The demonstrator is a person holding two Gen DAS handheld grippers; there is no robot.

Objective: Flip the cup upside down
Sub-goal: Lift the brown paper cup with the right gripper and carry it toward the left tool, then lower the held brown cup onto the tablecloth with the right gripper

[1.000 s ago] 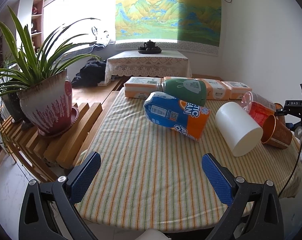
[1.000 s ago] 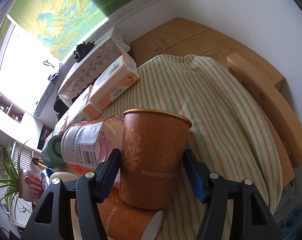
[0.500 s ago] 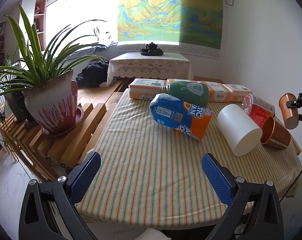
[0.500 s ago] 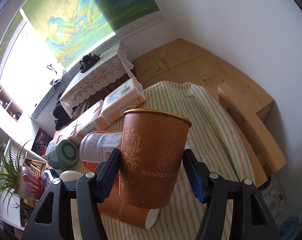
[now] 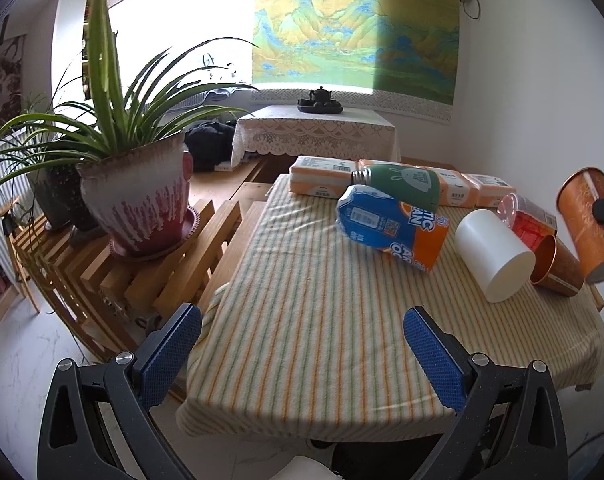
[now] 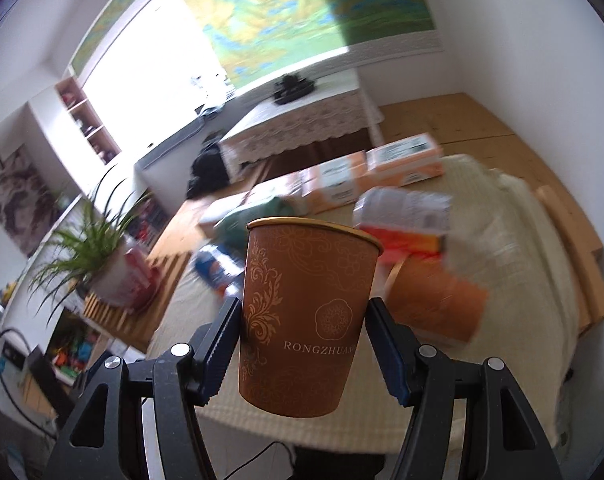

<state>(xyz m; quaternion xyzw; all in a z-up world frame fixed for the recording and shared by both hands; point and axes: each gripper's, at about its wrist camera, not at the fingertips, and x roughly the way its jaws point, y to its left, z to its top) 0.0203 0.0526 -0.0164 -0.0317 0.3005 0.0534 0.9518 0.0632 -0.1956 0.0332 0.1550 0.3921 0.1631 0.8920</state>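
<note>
Cup [image 6: 307, 316] is being pinched by right tongs [image 6: 302, 344], pads pressed on both sides, mouth up in the wrist view. In the left view the cup [image 5: 589, 220] is being held in the air, tilted, off the table's right edge. Left tongs [image 5: 302, 354] are being kept spread, nothing between them, over the near edge of the table [image 5: 321, 320]. A second cup [image 5: 555, 264] is lying on its side near the right edge, beside a white cylinder [image 5: 495, 254].

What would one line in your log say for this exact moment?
right gripper: shut on brown paper cup, rim up, lifted | left gripper: open, empty | second brown cup: lying on striped cloth
</note>
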